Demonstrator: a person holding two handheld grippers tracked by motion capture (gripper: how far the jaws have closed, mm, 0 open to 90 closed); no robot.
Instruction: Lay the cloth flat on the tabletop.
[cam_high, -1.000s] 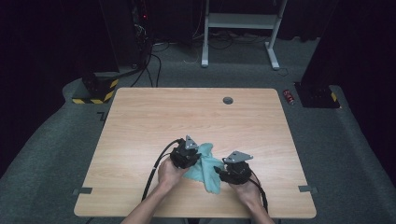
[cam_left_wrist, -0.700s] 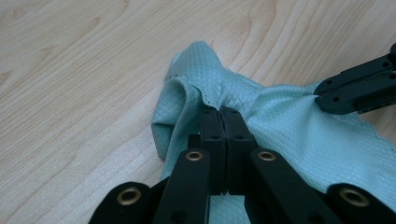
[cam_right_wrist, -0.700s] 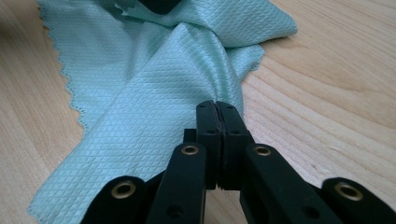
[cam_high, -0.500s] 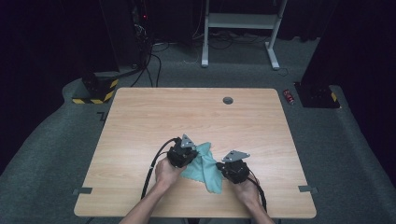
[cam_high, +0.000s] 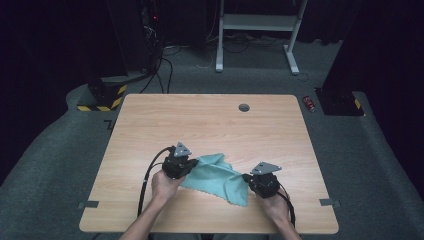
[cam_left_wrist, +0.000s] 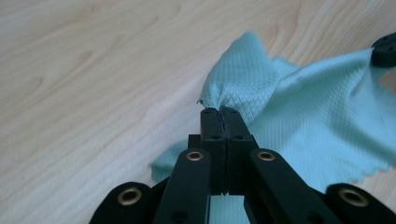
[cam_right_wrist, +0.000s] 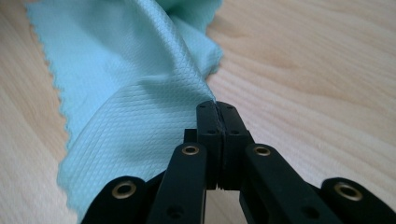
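Cloth (cam_high: 218, 176), teal, waffle-textured, zigzag-cut edge, is seen lower centre of the high view on the wooden table (cam_high: 210, 125), stretched betw. both grippers. Left gripper (cam_high: 186, 161) is held at the cloth's upper-left end, right gripper (cam_high: 248, 179) at its lower-right end; each is gripped by a hand. In the left gripper view the jaws are pressed together, w/ a bunched corner of cloth (cam_left_wrist: 243, 93) pinched at the tips; the rest is spread toward the right of the frame. In the right gripper view the jaws are likewise closed tight on a cloth (cam_right_wrist: 130, 93) edge, fabric running up-left from the tips. Both sets of jaws have just been closing on the fabric. Black cable (cam_high: 147, 180) is trailed from the left gripper.
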